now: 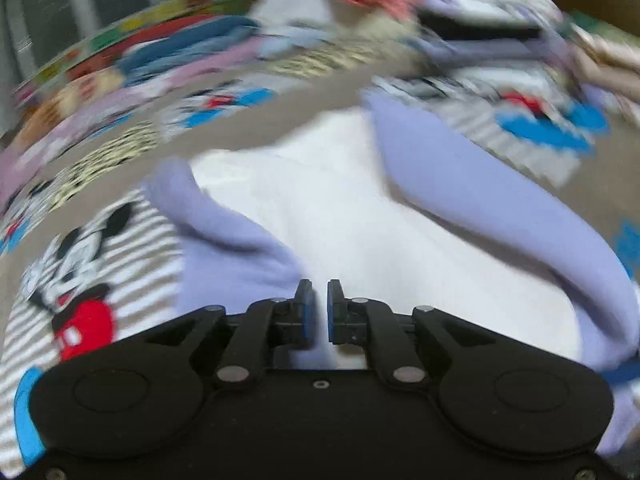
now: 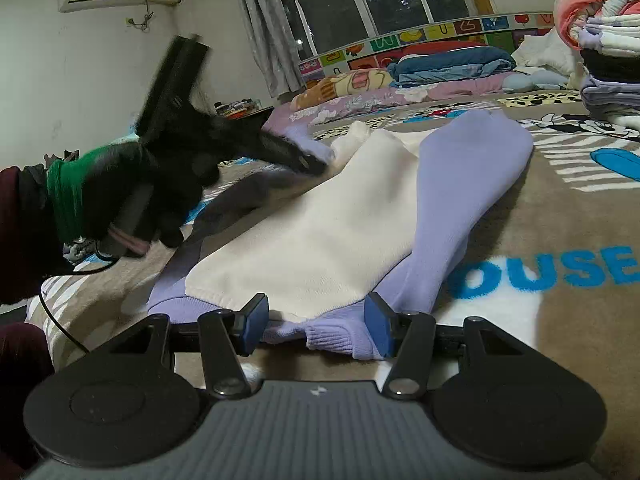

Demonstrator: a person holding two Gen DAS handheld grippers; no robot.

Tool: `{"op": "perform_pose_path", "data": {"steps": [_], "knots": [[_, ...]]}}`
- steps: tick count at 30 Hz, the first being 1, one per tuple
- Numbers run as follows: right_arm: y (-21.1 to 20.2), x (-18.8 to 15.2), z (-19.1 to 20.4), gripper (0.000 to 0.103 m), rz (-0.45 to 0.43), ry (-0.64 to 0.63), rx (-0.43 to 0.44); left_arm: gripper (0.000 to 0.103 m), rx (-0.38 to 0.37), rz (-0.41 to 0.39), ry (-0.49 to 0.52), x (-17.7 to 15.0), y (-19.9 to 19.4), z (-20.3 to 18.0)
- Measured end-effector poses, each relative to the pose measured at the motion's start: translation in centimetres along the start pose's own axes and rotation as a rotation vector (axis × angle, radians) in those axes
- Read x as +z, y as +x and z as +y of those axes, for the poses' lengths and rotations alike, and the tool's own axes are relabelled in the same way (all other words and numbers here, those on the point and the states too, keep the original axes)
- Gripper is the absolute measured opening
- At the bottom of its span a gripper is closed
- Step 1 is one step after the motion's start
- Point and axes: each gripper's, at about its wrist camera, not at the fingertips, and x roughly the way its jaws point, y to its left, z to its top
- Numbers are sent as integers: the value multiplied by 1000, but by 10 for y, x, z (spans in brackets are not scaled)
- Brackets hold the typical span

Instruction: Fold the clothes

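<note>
Right gripper (image 2: 316, 326) sits nearest the lens with its jaws spread wide, and the ribbed lilac hem (image 2: 340, 334) of the top (image 2: 320, 236) lies between the blue pads (image 2: 256, 320) without being clamped. Left gripper (image 1: 320, 308) has its jaws drawn narrow, with only a thin gap between the pads; whether any cloth is pinched there cannot be told, because its view is smeared by motion. From the right wrist view, the left gripper is seen over the far left sleeve (image 1: 224, 232), its tips near or on the cloth. Beyond the grippers, the top lies flat on a printed blanket (image 2: 540, 240), cream body in the middle, with the right sleeve (image 2: 472, 184) laid along the body and touching it. Handling estimate: the garment appears light, soft and thick-knit, with no stiffness, so it will sag and drape from any single hold. It is not fragile, and the knit should not slip against the pads. Recommended grips are the ribbed hem and cuff edges, where the cloth is doubled and firm; take the hem at one corner, not mid-span, so that the fold line stays straight. A stack (image 2: 608, 40) of folded clothes stands well apart at the far right.
</note>
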Motion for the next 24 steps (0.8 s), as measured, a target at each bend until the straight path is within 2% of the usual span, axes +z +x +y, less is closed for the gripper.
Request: {"op": "perform_pose_path", "data": {"steps": [4, 8, 9, 11, 13, 17, 24], "knots": [[-1, 0, -1, 54, -1, 5, 4, 6, -53, -32, 22, 0, -23, -5], [-1, 1, -2, 54, -3, 15, 9, 9, -67, -96, -93, 8, -44, 31], [-1, 1, -2, 54, -4, 18, 10, 11, -60, -114, -128, 11, -47, 44], [-1, 1, -2, 54, -6, 22, 12, 26, -19, -140, -179, 18, -50, 69], [-1, 0, -2, 54, -7, 26, 14, 26, 14, -148, -221, 24, -44, 94], [-2, 0, -3, 54, -9, 32, 19, 26, 13, -140, -291, 31, -21, 135], [-2, -1, -5, 54, -15, 48, 30, 28, -54, -82, -256, 39, 33, 163]]}}
